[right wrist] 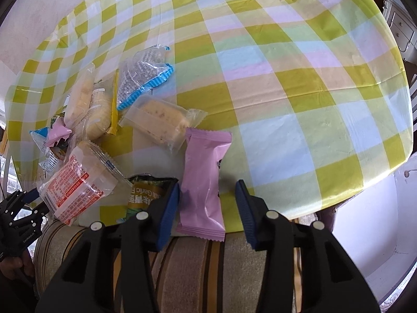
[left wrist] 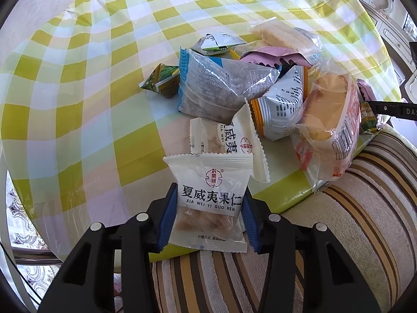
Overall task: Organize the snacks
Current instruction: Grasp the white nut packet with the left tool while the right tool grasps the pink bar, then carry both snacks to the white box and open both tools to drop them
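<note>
Checked in yellow-green, white and pale pink, a glossy tablecloth (right wrist: 299,83) covers a round table, and a striped cushion (left wrist: 338,234) in beige, brown and gold sits against its near edge. Snack packets are heaped at that near edge. Largest is a clear bread bag with red print (left wrist: 328,125), hanging partly over the edge above the cushion. Behind it lie a grey pouch with blue striped ends (left wrist: 221,86), an orange-edged white packet (left wrist: 281,104) and small green triangular packs (left wrist: 161,80), all crowded and overlapping.

Left gripper (left wrist: 208,216) – its blue pads press both sides of a white nut packet with Chinese lettering (left wrist: 208,200), held clear of a matching white packet (left wrist: 229,138) lying just beyond.

Right gripper (right wrist: 207,208) – its jaws stand partly apart around a pink packet (right wrist: 204,180) that lies at the table edge; the left pad touches it, the right pad stands clear. A dark green garlic snack bag (right wrist: 146,193) lies just beside, crowding the left finger.
</note>
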{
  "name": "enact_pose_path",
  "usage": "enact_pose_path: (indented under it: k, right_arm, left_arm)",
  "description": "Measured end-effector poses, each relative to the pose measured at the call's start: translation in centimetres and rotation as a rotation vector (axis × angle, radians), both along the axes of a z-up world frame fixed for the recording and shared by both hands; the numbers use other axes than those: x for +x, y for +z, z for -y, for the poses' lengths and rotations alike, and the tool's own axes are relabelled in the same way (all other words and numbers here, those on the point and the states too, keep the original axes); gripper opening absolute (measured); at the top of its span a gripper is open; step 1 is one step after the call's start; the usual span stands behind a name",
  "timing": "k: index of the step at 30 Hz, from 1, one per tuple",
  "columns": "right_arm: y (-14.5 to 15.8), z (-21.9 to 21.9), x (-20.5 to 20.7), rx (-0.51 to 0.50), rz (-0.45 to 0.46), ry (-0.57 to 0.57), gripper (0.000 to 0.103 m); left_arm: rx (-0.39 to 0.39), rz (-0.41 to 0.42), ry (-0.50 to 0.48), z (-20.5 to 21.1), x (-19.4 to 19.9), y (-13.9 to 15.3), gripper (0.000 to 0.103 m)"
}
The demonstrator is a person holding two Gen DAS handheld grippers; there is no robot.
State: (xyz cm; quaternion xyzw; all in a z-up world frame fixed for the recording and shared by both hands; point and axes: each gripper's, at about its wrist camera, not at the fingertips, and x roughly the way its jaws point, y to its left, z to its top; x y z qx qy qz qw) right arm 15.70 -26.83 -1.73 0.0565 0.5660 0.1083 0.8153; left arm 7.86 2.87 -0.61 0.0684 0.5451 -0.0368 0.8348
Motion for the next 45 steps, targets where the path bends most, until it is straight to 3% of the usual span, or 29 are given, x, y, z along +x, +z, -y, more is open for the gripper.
enact_pose_path:
  k: [1,5,15,21,32,45]
  right_arm:
    - [0.0,0.1,0.1,0.005,-0.003,-0.003,0.026]
    - [0.1,0.2,0.0,0.019,0.005,0.001,0.020]
    - [3.4,2.0,-0.8,0.077,0.068,-0.015,0.020]
    - [5.7,4.8,-1.7,0.109,0.118,-0.051,0.020]
    - [6.7,14.7,-4.0,0.100,0.165,-0.223,0.020]
    - [3.2,23.1,-7.1,0.081,0.119,-0.374,0.020]
  left_arm:
    - [-0.001,0.003,0.001,0.0,-0.1,0.2,0.044]
    - [-0.002,0.016,0.013,-0.3,-0.5,0.8,0.043]
    - [0.021,0.093,0.041,-0.6,-1.4,4.8,0.043]
    - [0.024,0.147,0.003,1.5,-1.5,7.5,0.043]
    - [-0.009,0.190,-0.184,10.1,-0.4,9.8,0.043]
    - [-0.029,0.151,-0.511,25.1,1.7,8.9,0.043]
